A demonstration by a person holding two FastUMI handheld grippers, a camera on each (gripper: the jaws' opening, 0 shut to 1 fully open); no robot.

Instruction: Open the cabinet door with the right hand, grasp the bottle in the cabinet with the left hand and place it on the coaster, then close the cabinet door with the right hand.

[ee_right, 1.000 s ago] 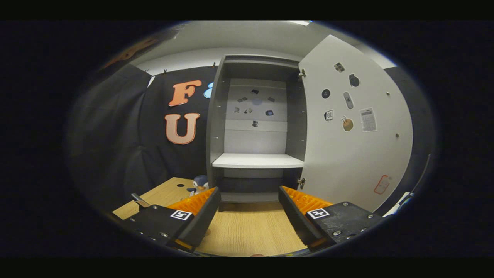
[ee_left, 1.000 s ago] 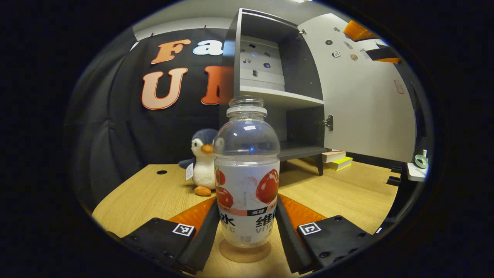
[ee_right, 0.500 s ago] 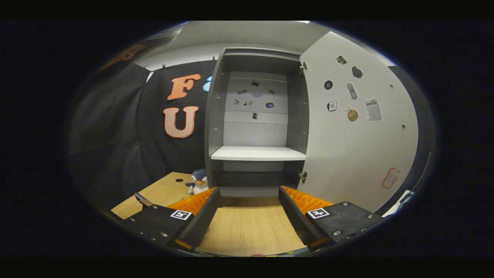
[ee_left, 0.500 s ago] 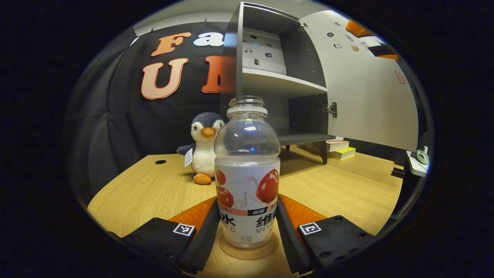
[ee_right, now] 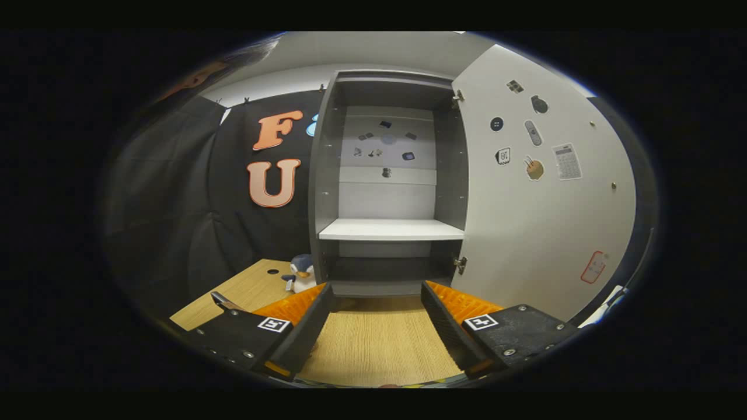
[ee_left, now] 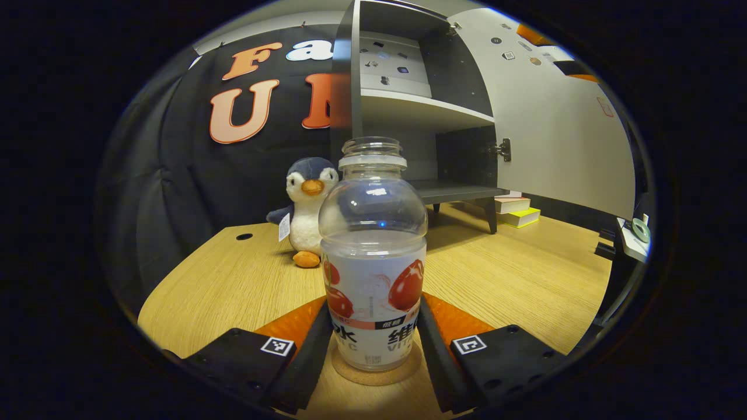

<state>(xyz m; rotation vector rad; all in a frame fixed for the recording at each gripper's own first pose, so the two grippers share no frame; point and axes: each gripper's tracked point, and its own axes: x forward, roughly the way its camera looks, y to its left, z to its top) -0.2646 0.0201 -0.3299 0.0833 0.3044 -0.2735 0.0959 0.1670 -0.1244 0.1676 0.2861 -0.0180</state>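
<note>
A clear, capless bottle [ee_left: 373,262] with a white and red label stands upright on a round cork coaster [ee_left: 377,374] on the wooden table. My left gripper [ee_left: 373,309] is shut on the bottle's lower half, one finger on each side. The grey cabinet [ee_left: 420,111] stands behind it with its white door [ee_left: 560,128] swung wide to the right. In the right gripper view, my right gripper [ee_right: 376,291] is open above the table and holds nothing. It faces the cabinet [ee_right: 388,230], whose shelves are bare, and the door [ee_right: 537,221] stands to its right.
A plush penguin [ee_left: 306,210] sits on the table left of the cabinet and behind the bottle; it also shows as the penguin [ee_right: 300,273] in the right gripper view. Books [ee_left: 516,211] lie by the cabinet's leg. A tape roll [ee_left: 640,229] rests at the far right.
The bottle has come down in my left gripper and now sits on the coaster. The right gripper has barely moved and stays open.
</note>
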